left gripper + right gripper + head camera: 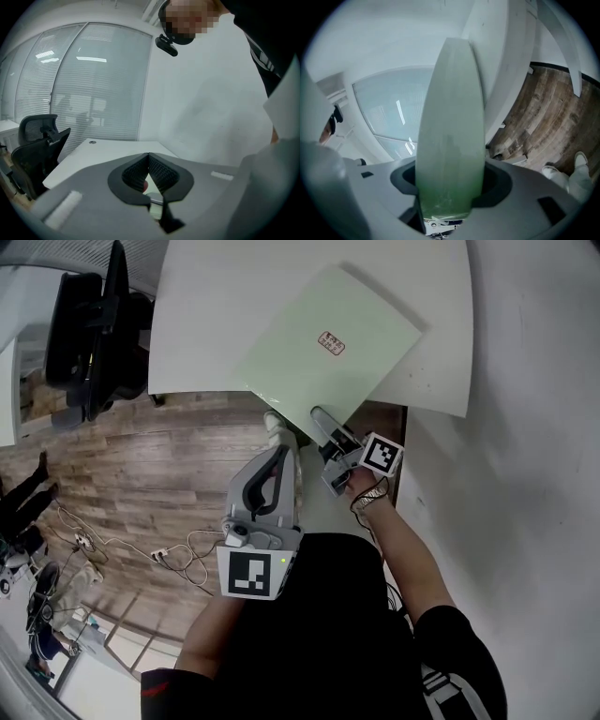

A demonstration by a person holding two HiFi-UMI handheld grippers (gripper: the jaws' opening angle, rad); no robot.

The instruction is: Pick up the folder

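The right hand-held gripper is clasping the folder by its near corner, jaws wide, where it is overhanging the desk. The left hand-held gripper is idling shut and empty. With so shallow a bite, the folder is risking twisting free on lifting.

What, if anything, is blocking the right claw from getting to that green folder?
Nothing visible. The right gripper is at the corner of the folder that overhangs the table, and the folder's edge sits between its jaws. Whether they press on it I cannot tell. Nothing lies on top of the folder.
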